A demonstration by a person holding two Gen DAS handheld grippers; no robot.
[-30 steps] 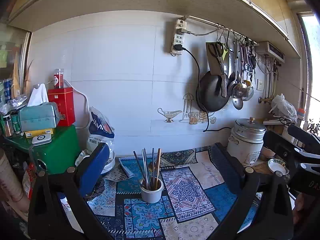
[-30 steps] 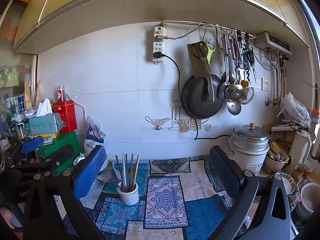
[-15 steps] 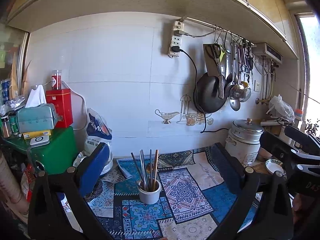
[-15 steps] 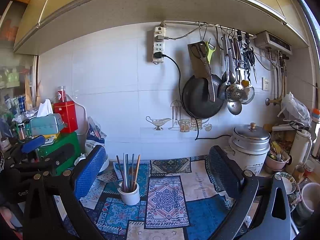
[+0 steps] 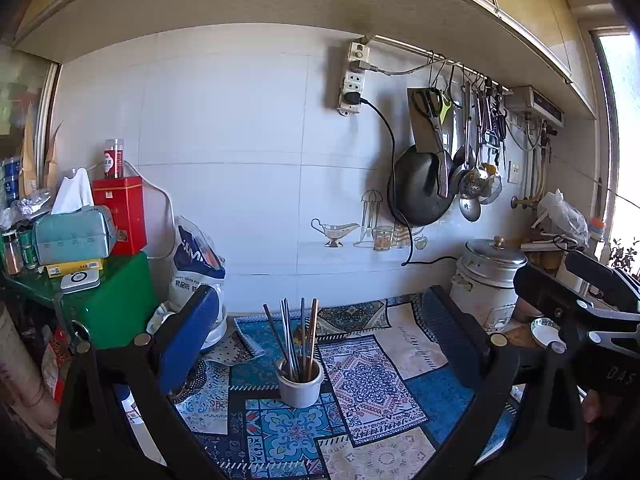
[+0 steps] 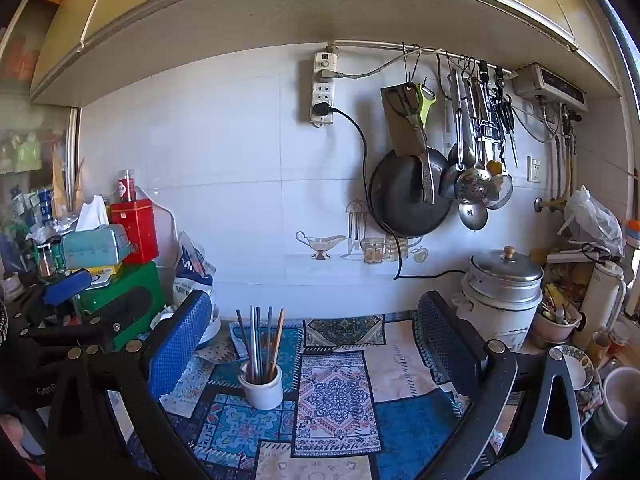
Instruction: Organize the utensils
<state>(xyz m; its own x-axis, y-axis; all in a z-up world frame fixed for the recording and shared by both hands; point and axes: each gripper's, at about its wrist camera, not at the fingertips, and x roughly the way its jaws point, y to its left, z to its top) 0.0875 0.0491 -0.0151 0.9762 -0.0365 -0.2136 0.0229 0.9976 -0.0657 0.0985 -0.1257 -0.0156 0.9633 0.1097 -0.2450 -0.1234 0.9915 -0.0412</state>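
Hovering wide and empty, left tongs (image 5: pixel 316 320) and right tongs (image 6: pixel 316 320) frame the white cup (image 5: pixel 300 385) of chopsticks (image 5: pixel 294 336) standing on the patterned surface (image 5: pixel 372 384); apparently between steps, next choosing a utensil

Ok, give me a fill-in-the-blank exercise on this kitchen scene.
1. The chopsticks stand upright in a white ____.
2. Both the left gripper and the right gripper have their jaws ____.
3. The black pan hangs on the ____.
4. The tissue box sits beside a ____ tin.

Missing words: cup; open; wall; red
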